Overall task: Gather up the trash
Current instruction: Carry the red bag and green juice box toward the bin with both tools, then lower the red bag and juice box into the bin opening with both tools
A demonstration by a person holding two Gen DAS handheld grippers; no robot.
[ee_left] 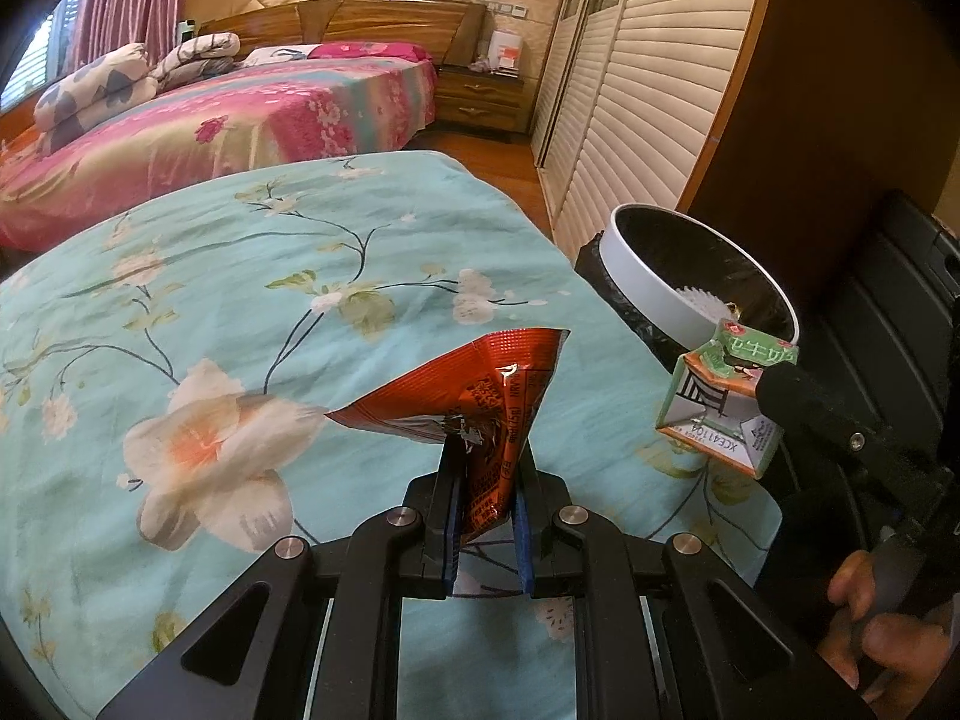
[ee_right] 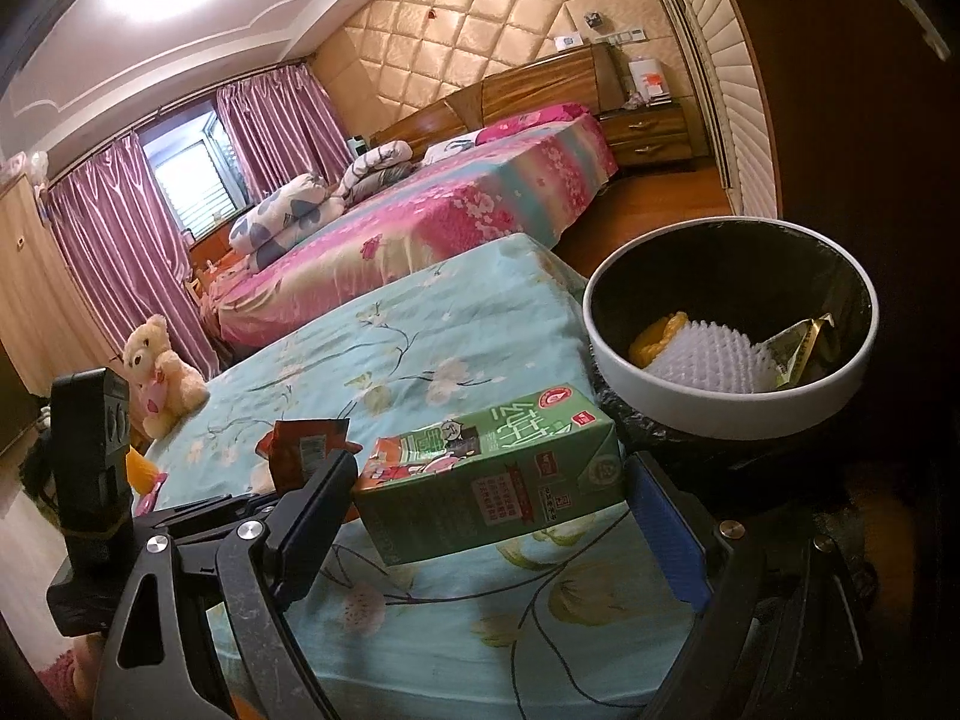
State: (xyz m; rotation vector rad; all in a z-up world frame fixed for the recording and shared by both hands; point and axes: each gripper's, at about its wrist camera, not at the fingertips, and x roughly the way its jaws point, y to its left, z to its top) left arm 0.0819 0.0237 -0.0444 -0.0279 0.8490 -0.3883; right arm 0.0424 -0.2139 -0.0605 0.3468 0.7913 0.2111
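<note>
Beside the floral bedspread (ee_left: pixel 252 276), the white-rimmed bin (ee_right: pixel 729 414) stands; the left gripper (ee_left: pixel 487 498) clamps a red wrapper (ee_left: pixel 480 396) and the right gripper (ee_right: pixel 486 498) grips a green carton (ee_right: pixel 492 474), both near the bin.

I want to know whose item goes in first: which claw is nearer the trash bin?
Right. The right claw, holding the green carton, is just short of the trash bin rim. The left claw, gripping the red wrapper, is farther back over the floral bedspread.
</note>
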